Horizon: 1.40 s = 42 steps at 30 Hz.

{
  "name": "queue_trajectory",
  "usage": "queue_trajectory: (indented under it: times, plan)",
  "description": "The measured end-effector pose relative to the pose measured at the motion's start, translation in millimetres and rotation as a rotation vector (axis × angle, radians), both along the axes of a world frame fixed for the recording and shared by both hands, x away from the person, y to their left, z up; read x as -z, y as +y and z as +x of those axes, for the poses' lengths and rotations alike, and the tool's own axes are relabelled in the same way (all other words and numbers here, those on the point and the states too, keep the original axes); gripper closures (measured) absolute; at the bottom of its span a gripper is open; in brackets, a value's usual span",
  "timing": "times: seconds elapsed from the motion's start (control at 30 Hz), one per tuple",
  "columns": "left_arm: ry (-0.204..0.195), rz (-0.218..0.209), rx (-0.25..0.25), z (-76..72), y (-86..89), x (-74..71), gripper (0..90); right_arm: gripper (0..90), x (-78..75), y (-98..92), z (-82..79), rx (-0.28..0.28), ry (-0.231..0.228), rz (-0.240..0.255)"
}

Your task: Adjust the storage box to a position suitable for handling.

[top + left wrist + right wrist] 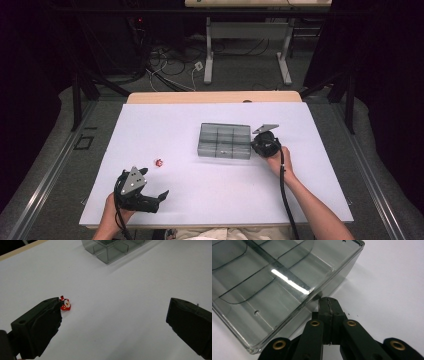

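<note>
right gripper (329, 302), clenched empty against the box (287, 290) wall, could shove it askew; left gripper (113, 322) gapes near the toy (65, 304).

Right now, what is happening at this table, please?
A person sits at a white table with a gripper in each hand. The right gripper is shut, its tip right against the side wall of a clear compartment box; whether it touches, I cannot tell. The left gripper is open near the table's front edge, with a small red figure lying just past one jaw. The figure is not held and lies outside the box.
</note>
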<state>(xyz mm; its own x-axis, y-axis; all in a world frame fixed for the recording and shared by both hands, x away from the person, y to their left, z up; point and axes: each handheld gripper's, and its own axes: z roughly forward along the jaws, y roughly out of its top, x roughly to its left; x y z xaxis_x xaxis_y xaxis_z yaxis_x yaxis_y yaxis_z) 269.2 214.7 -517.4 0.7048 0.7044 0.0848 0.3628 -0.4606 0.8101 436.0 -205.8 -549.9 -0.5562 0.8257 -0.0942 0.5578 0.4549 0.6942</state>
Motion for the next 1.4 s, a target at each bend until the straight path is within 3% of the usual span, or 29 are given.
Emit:
queue_trajectory:
  times: [0.43, 0.83, 0.93, 0.97, 1.03, 1.27, 1.4]
  plan:
    - [-0.001, 0.002, -0.001, -0.1, 0.2, -0.1, 0.1, 90.0, 1.6, 22.9, 5.9, -0.02, -0.007, 0.017]
    - [0.001, 0.002, 0.001, 0.1, -0.1, 0.1, 0.1, 90.0, 3.6, 29.7, 7.9, -0.032, -0.012, 0.029]
    - [-0.003, 0.002, 0.001, -0.2, 0.3, -0.2, 0.1, 90.0, 3.9, 32.6, 7.5, -0.033, -0.016, -0.002]
    - [-0.003, 0.002, -0.001, -0.2, 0.4, -0.2, 0.2, 90.0, 2.3, 32.9, 7.2, -0.039, -0.016, -0.024]
    - [0.002, 0.006, 0.001, -0.3, 0.9, -0.6, 0.2, 90.0, 0.0, 32.7, 6.4, -0.037, -0.037, -0.021]
    - [0.002, 0.001, 0.001, -0.9, 0.8, -0.5, 0.1, 89.5, -18.7, 29.2, 4.1, -0.049, -0.085, 0.028]
    - [0.002, 0.001, 0.002, -1.0, 0.6, -0.6, 0.2, 90.0, -28.4, 30.3, 5.1, -0.047, -0.104, 0.031]
